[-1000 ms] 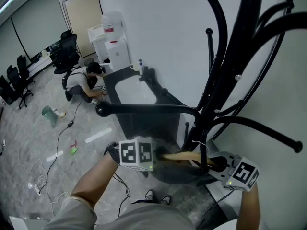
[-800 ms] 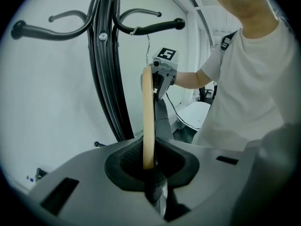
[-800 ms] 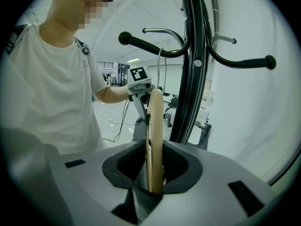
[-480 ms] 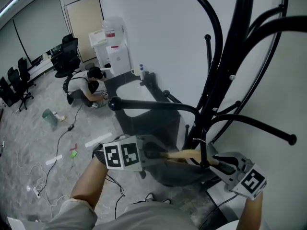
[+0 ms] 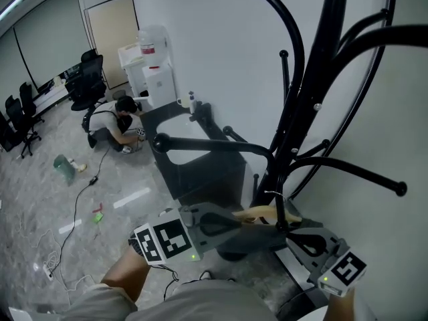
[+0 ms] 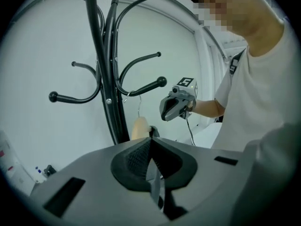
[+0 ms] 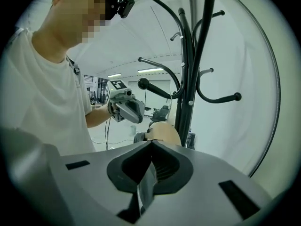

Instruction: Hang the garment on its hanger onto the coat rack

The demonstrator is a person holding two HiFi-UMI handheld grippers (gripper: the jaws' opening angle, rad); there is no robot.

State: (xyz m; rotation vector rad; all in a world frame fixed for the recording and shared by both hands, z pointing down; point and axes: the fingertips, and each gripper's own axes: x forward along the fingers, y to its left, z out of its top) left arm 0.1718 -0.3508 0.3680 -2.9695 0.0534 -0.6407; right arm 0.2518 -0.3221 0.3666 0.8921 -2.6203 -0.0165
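Note:
A black coat rack [image 5: 314,105] with curved arms stands against the white wall. A wooden hanger [image 5: 262,214] sits close to its pole, and a dark grey garment [image 5: 207,172] hangs below it. The hanger's thin wire hook [image 6: 139,108] rises toward a ball-tipped rack arm [image 6: 141,87]; I cannot tell if it rests on the arm. My left gripper [image 5: 231,223] is at the hanger's left end, jaws shut with grey cloth between them [image 6: 151,142]. My right gripper [image 5: 294,236] is at the right end, shut on grey cloth too [image 7: 151,142]. The wooden hanger end [image 7: 165,132] shows just past its jaws.
A person [image 5: 112,120] crouches on the floor at the left, near a water dispenser [image 5: 152,62]. Office chairs [image 5: 85,80] stand further back. Cables [image 5: 77,202] and small items lie on the marble floor. Rack arms [image 5: 207,146] reach out over my grippers.
Both grippers have sunk lower and closer to me in the head view, the left one shifting left. The hanger stays near the pole.

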